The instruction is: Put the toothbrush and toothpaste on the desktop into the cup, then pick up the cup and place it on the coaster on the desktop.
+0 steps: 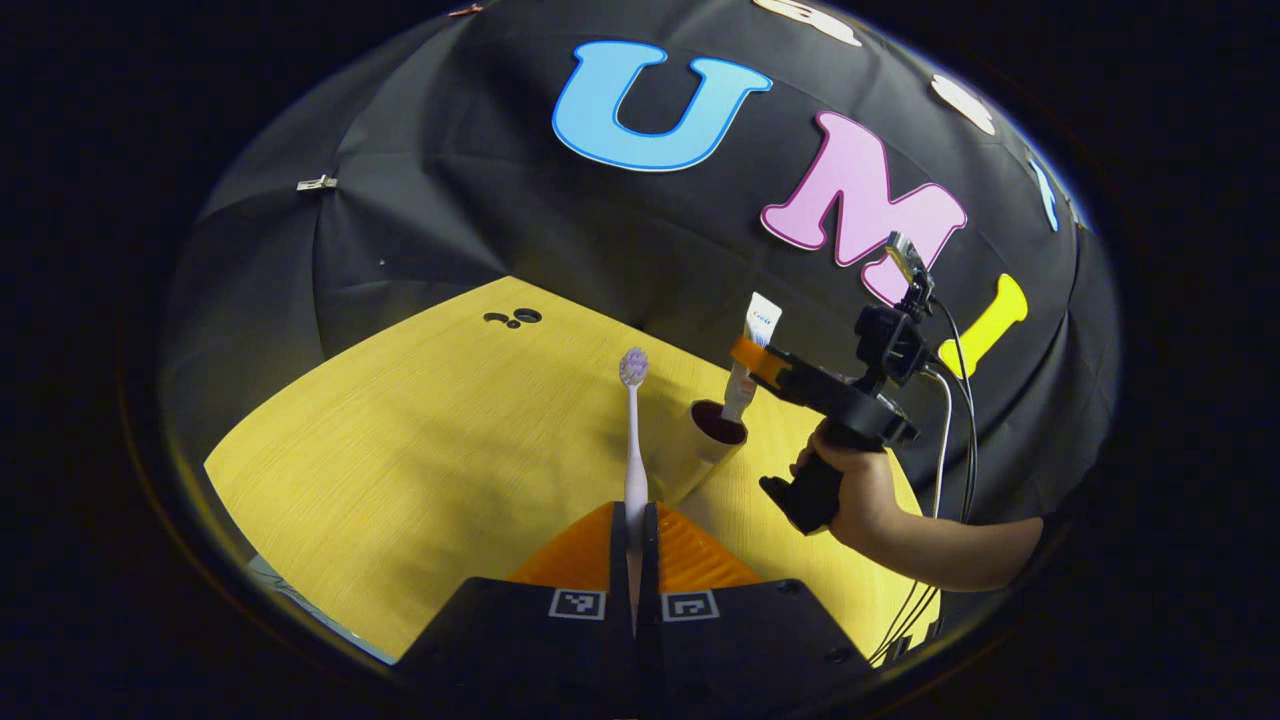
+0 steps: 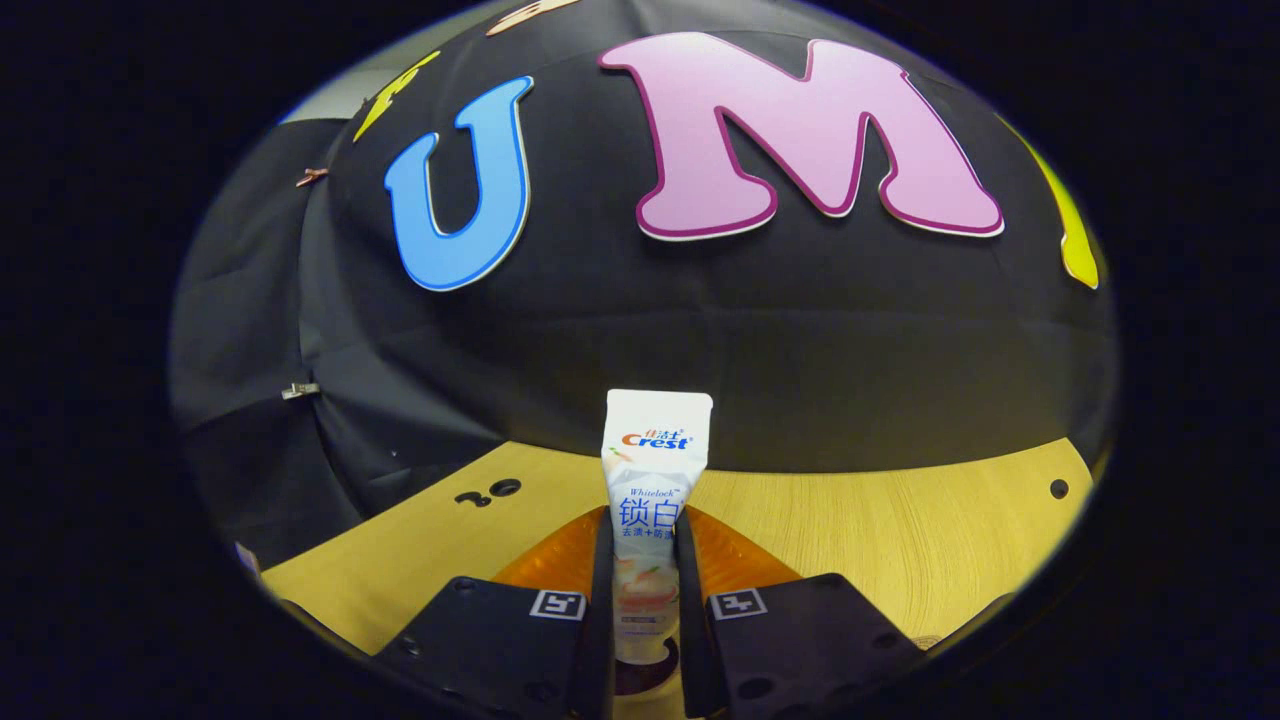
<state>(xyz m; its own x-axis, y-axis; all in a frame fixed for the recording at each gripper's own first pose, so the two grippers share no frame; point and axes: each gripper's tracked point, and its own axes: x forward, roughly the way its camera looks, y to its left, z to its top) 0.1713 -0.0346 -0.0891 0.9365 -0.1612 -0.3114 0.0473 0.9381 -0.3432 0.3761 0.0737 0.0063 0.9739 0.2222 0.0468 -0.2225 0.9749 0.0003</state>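
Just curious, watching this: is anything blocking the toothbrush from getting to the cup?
Nothing on the desk, but the toothpaste held by the right tongs stands in the cup mouth. The toothbrush, clamped in the left tongs, is beside the cup.

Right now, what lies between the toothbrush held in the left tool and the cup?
Bare desktop; in the left gripper view, toothbrush and cup stand apart.

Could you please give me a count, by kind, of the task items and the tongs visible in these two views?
Toothbrush: 1, held in the left tongs
Toothpaste tube: 1, held in the right tongs, lower end at the cup mouth
Cup: 1, on the desktop
Tongs: 2
Total: 5
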